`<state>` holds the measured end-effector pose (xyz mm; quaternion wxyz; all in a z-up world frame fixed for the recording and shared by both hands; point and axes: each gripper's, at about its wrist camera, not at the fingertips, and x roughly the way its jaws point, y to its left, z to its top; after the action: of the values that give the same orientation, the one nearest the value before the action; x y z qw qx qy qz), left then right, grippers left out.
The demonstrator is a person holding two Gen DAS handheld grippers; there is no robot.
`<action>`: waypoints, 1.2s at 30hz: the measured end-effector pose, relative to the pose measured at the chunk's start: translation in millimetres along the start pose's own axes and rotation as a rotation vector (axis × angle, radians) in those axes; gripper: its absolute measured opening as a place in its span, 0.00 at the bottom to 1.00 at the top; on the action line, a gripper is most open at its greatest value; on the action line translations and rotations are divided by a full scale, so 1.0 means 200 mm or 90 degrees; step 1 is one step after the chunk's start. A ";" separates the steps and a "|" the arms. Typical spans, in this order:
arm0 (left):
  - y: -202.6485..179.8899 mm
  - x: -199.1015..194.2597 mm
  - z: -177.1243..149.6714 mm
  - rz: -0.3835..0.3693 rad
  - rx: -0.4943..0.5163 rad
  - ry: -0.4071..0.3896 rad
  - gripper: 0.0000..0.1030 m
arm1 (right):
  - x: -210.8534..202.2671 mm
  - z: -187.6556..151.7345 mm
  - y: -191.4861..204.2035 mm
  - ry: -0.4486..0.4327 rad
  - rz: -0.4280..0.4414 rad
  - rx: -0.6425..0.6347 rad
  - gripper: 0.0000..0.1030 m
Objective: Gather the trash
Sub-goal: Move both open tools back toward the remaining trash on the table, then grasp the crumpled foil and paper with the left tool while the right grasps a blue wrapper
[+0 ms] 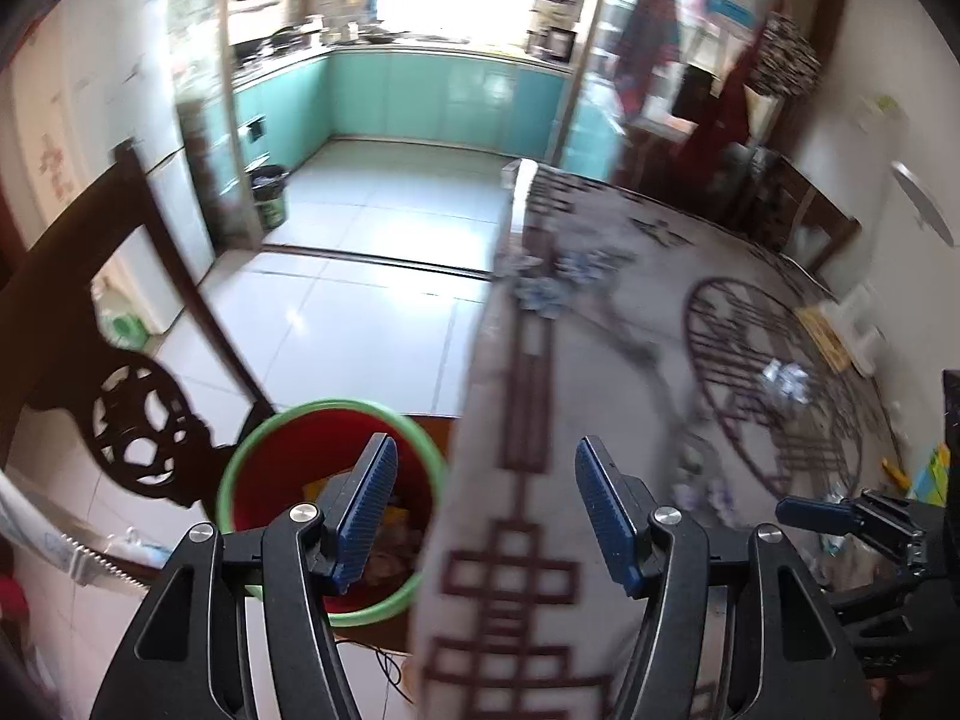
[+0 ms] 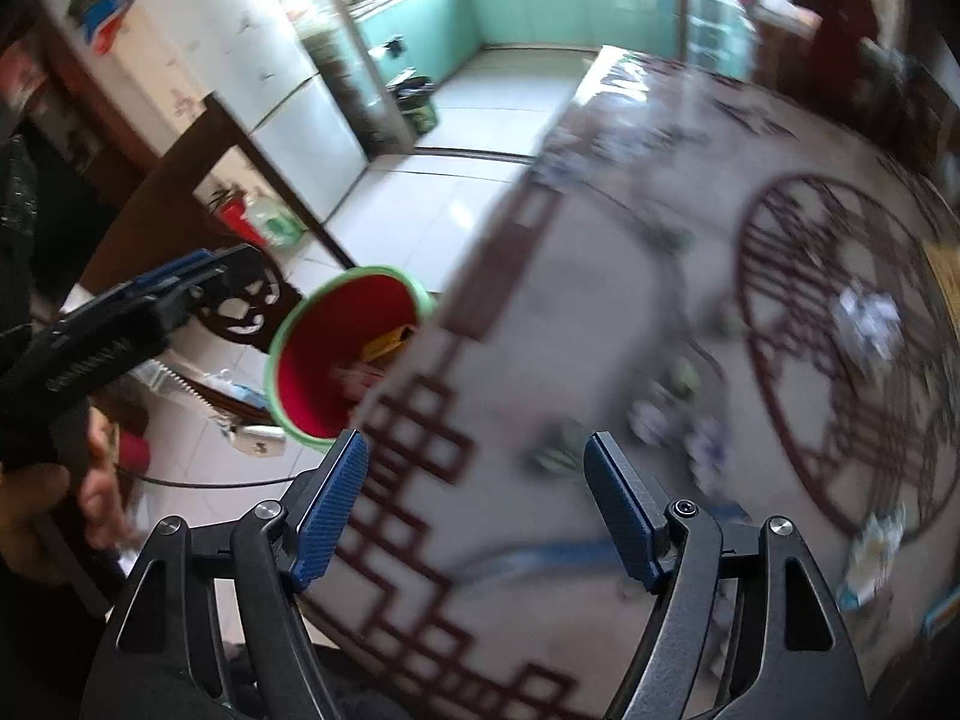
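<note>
A red bin with a green rim (image 1: 282,468) stands on the floor at the table's left edge, with wrappers inside; the right wrist view shows the bin (image 2: 336,354) too. My left gripper (image 1: 486,450) hangs open and empty over the table edge, its left finger above the bin. My right gripper (image 2: 477,441) is open and empty above the patterned tablecloth (image 2: 570,300). Crumpled white paper (image 1: 786,381) lies on the cloth's round motif, and more scraps (image 1: 543,294) lie farther back. In the right wrist view, crumpled paper (image 2: 870,315) and blurred scraps (image 2: 678,420) lie ahead.
A dark carved wooden chair (image 1: 90,360) stands left of the bin. A white fridge (image 2: 252,60) stands behind it, and a dark bin (image 1: 269,192) sits at the kitchen doorway. A flat box (image 1: 840,330) lies at the table's right. A cable (image 2: 210,483) runs over the tiled floor.
</note>
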<state>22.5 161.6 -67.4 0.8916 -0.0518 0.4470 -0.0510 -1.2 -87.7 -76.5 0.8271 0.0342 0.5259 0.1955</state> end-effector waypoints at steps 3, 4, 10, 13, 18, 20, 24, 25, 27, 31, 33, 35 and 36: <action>-0.18 0.04 -0.01 -0.013 0.023 0.014 0.59 | -0.04 -0.09 -0.19 0.001 -0.010 0.044 0.72; -0.23 0.05 -0.02 -0.017 0.029 0.018 0.59 | -0.06 -0.12 -0.25 0.003 -0.014 0.060 0.72; -0.54 0.13 -0.09 -0.038 0.065 0.053 0.59 | -0.17 -0.30 -0.67 -0.001 -0.072 0.151 0.72; -0.64 0.17 -0.11 -0.035 0.070 0.061 0.59 | -0.24 -0.38 -0.93 -0.017 -0.115 0.224 0.80; -0.79 0.22 -0.14 -0.031 0.077 0.076 0.59 | -0.26 -0.48 -1.22 -0.003 -0.145 0.300 0.80; -0.83 0.24 -0.15 -0.032 0.084 0.082 0.59 | -0.22 -0.51 -1.31 0.009 -0.133 0.330 0.80; -0.95 0.26 -0.15 -0.038 0.103 0.089 0.59 | -0.14 -0.53 -1.39 0.016 -0.117 0.352 0.80; -0.96 0.27 -0.15 -0.039 0.106 0.090 0.59 | -0.13 -0.54 -1.39 0.018 -0.112 0.353 0.80; -1.02 0.28 -0.13 -0.040 0.114 0.091 0.59 | -0.09 -0.53 -1.40 0.025 -0.103 0.344 0.80; -1.11 0.33 -0.10 -0.045 0.126 0.098 0.59 | -0.01 -0.54 -1.40 0.047 -0.093 0.317 0.74; -1.18 0.37 -0.08 -0.044 0.145 0.100 0.59 | -0.03 -0.54 -1.39 0.031 -0.094 0.293 0.58; -1.27 0.43 -0.06 -0.052 0.164 0.104 0.59 | -0.04 -0.53 -1.38 0.023 -0.085 0.279 0.30; -1.32 0.47 -0.04 -0.062 0.171 0.105 0.59 | -0.03 -0.52 -1.38 0.027 -0.089 0.274 0.03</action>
<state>59.6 -112.5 -109.5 0.8474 0.0507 0.5046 -0.1571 -15.6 -359.6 -190.2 0.8010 0.1690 0.5739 0.0214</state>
